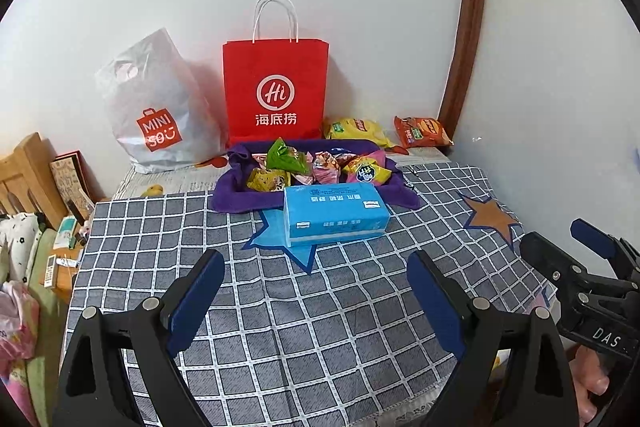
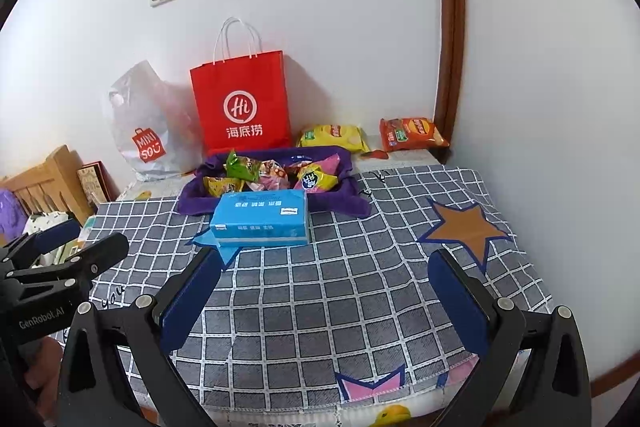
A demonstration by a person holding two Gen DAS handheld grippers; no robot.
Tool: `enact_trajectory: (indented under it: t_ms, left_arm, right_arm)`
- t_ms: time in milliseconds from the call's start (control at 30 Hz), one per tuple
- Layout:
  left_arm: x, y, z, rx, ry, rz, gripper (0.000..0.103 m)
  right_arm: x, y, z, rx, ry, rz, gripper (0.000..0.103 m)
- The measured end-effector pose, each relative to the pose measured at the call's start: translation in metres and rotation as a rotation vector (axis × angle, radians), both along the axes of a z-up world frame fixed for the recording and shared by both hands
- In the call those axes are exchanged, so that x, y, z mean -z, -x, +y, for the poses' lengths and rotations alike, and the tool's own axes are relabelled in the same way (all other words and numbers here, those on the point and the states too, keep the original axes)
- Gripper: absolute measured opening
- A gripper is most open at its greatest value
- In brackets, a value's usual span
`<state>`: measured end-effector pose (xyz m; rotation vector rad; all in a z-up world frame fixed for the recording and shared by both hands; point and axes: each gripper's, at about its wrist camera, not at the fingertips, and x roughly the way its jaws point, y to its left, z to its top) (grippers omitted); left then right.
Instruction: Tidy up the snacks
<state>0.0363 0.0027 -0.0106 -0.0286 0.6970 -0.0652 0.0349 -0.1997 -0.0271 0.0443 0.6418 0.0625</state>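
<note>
A purple cloth-lined tray holds several small snack packets, among them a green one. A blue tissue pack lies just in front of it. Behind the tray lie a yellow chip bag and an orange chip bag. My left gripper hangs open over the checked cloth, nothing between its fingers. My right gripper is open too, short of the tissue pack. Each gripper shows at the edge of the other's view.
A red paper bag and a grey plastic bag stand against the white wall. A brown door frame runs up at the right. Wooden furniture with clutter sits left of the table.
</note>
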Motion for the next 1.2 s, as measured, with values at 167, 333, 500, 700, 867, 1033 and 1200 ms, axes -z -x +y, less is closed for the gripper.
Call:
enact_trajectory:
  t_ms: [167, 333, 500, 700, 867, 1033, 1200]
  left_arm:
    - [0.000, 0.002, 0.001, -0.004, 0.008, -0.003, 0.092]
    - [0.000, 0.002, 0.003, -0.008, 0.018, 0.000, 0.092]
    - [0.001, 0.003, 0.002, -0.006, 0.017, 0.000, 0.092]
    - [0.001, 0.004, 0.002, -0.001, 0.019, 0.000, 0.092]
    - [0.002, 0.004, 0.002, -0.001, 0.019, 0.003, 0.092]
    - [0.002, 0.003, 0.004, -0.002, 0.021, 0.007, 0.092]
    - [0.002, 0.003, 0.005, -0.001, 0.022, 0.004, 0.092]
  right_arm:
    - [-0.002, 0.005, 0.002, -0.002, 0.006, -0.007, 0.102]
    - [-0.001, 0.007, 0.003, 0.001, 0.014, -0.005, 0.102]
    - [-0.001, 0.009, 0.002, 0.005, 0.007, -0.007, 0.102]
    - [-0.002, 0.010, 0.001, 0.003, 0.001, -0.011, 0.102]
    - [-0.003, 0.012, 0.000, 0.006, 0.000, -0.014, 0.102]
    - [-0.004, 0.013, 0.000, 0.008, -0.008, -0.019, 0.102]
    - [-0.004, 0.013, 0.000, 0.007, -0.011, -0.020, 0.102]
